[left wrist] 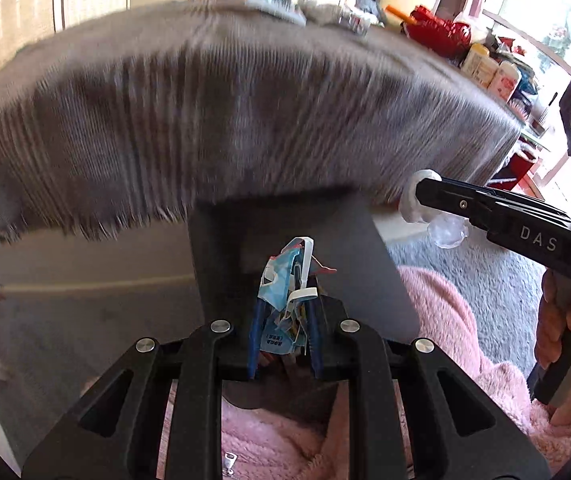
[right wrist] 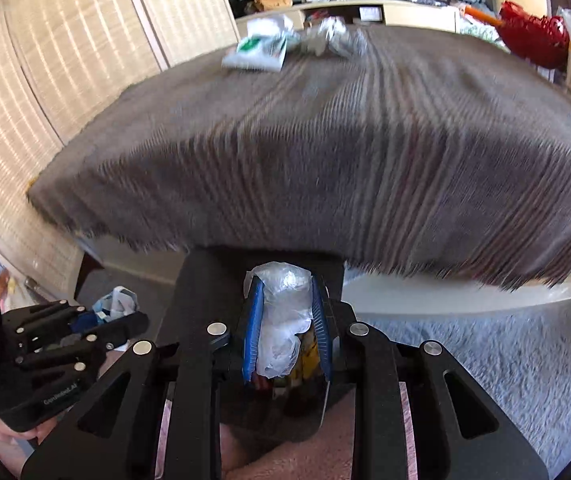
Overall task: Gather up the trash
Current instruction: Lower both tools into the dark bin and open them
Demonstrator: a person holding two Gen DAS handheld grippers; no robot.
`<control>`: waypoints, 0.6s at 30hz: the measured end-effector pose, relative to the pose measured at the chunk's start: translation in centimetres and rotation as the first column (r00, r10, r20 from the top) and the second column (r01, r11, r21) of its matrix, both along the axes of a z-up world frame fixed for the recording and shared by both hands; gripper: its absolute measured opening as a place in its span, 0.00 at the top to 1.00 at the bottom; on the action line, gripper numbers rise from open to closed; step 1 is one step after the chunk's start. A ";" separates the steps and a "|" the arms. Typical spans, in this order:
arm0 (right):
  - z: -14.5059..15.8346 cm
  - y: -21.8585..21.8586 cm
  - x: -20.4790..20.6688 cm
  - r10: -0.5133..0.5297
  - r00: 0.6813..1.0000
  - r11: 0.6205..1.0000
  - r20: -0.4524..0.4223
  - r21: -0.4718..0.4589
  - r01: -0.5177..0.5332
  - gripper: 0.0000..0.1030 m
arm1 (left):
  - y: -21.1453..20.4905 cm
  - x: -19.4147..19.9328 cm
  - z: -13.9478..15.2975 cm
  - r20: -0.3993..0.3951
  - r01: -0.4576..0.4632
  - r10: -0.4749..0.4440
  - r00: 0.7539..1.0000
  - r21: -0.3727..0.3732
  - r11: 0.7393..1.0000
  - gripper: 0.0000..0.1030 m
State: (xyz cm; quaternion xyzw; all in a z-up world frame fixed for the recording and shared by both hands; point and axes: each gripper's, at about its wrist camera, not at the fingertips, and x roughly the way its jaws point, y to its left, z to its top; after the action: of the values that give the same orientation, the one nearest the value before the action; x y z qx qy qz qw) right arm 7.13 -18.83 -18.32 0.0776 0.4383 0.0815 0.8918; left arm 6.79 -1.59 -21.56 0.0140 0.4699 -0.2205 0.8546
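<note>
Left gripper: you are clamping a crumpled blue wrapper over the dark bin.
Right gripper: you are gripping clear crumpled plastic above that bin.
Remaining trash: lying far back on the grey-covered table.

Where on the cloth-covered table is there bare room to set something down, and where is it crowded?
The grey cloth is bare across its near and middle stretch, down to the fringed near edge. It is crowded along the far edge: a white-green packet and crumpled wrappers.
</note>
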 end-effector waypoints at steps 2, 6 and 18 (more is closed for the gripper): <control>-0.9 0.1 0.0 0.003 1.000 1.000 -0.010 0.011 -0.003 0.75 | -0.1 0.1 -1.1 -0.025 0.002 -0.002 1.000 0.004 1.000 0.82; -3.0 0.4 0.1 0.007 0.999 0.999 -0.048 0.032 -0.006 0.75 | -0.2 0.4 -3.0 -0.066 0.001 0.001 0.998 0.019 1.000 0.82; -5.6 0.7 1.6 0.018 0.993 0.993 -0.113 0.121 -0.004 0.70 | -0.8 1.5 -5.4 -0.106 -0.011 0.015 0.994 0.044 0.999 0.67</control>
State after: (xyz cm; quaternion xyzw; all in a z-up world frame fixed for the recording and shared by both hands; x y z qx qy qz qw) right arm 8.78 -18.16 -23.90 0.1334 0.4831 0.1082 0.8586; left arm 8.30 -2.34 -26.95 0.0178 0.5195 -0.2051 0.8293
